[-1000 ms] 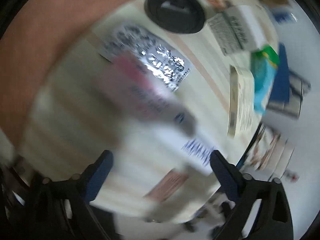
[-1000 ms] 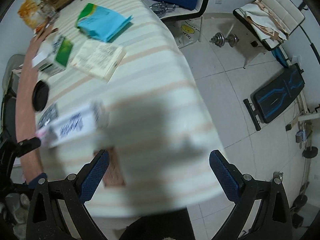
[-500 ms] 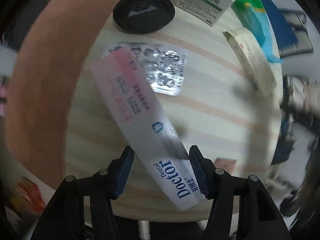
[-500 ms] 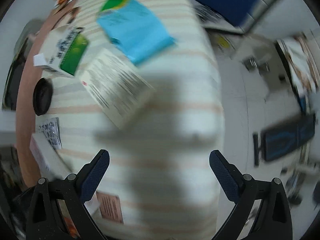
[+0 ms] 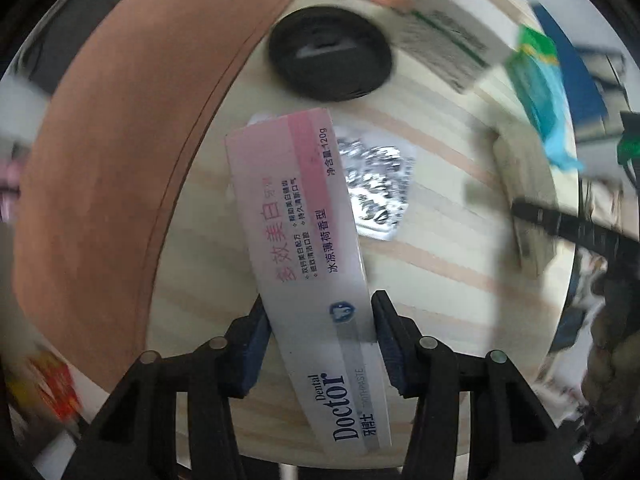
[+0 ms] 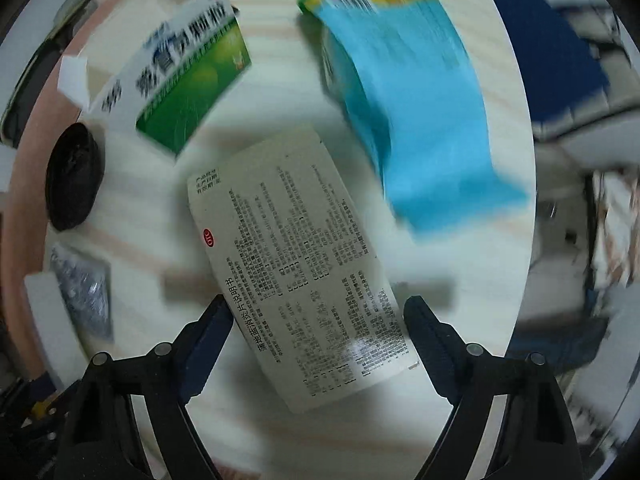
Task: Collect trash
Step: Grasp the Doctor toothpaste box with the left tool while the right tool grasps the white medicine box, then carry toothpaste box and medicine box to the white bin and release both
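1. Toothpaste box (image 5: 308, 264): long thin carton, pinched near its printed end between the left gripper (image 5: 318, 332) jaws, over the striped bench (image 5: 440, 264), covering part of the foil blister pack (image 5: 380, 188).
2. Likely light and crushable; grip across the narrow sides.
3. Right gripper (image 6: 318, 328): jaws spread, empty, straddling the leaflet (image 6: 296, 264) lying flat right of the blister pack; thin, limp, hard to pinch.

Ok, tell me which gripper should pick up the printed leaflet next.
Right. The right gripper is open and empty, with the printed leaflet lying on the table between its fingers. The left gripper is shut on the toothpaste box, so it is occupied.
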A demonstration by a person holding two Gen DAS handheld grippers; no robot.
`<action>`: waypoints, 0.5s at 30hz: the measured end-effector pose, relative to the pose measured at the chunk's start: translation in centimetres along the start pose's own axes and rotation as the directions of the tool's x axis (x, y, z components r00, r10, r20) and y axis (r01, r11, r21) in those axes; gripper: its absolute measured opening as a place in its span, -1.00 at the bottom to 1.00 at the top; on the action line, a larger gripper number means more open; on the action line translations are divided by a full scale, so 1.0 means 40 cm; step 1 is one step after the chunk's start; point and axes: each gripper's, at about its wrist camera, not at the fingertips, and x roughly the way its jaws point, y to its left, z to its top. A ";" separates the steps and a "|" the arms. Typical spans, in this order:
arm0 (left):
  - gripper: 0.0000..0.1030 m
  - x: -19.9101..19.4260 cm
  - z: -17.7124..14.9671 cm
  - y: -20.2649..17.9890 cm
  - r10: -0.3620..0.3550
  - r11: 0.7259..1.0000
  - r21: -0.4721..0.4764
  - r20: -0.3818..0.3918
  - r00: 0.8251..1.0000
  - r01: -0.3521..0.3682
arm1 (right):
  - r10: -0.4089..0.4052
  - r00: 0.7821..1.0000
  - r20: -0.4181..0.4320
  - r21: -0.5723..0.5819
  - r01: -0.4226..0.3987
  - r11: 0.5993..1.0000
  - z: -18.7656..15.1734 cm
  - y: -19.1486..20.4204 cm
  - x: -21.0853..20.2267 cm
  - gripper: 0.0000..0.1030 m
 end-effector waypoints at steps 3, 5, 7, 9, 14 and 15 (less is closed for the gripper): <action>-0.10 -0.008 0.015 -0.028 -0.003 0.997 0.077 0.007 1.000 0.002 | 0.031 0.997 -0.071 0.089 -0.024 0.996 -0.103 -0.027 0.001 0.70; -0.07 0.008 0.016 -0.053 -0.033 0.996 0.081 -0.019 0.999 0.035 | 0.087 0.988 -0.129 0.171 -0.064 0.983 -0.186 -0.048 0.009 0.71; -0.07 0.036 0.013 -0.053 -0.038 0.997 0.065 -0.066 0.997 0.042 | 0.139 0.974 -0.179 0.227 -0.096 0.969 -0.243 -0.058 0.021 0.72; -0.06 0.052 -0.002 -0.054 -0.048 0.997 0.052 -0.084 0.995 0.053 | 0.128 0.975 -0.181 0.186 -0.094 0.978 -0.257 -0.043 0.018 0.72; -0.08 0.068 -0.042 -0.063 -0.042 0.999 0.028 -0.070 0.997 0.044 | 0.042 0.992 -0.121 0.070 -0.034 0.997 -0.228 -0.010 0.001 0.73; -0.09 0.067 -0.046 -0.071 -0.038 0.998 0.039 -0.067 0.997 0.041 | 0.041 0.992 -0.119 0.059 -0.034 0.998 -0.230 -0.010 0.005 0.73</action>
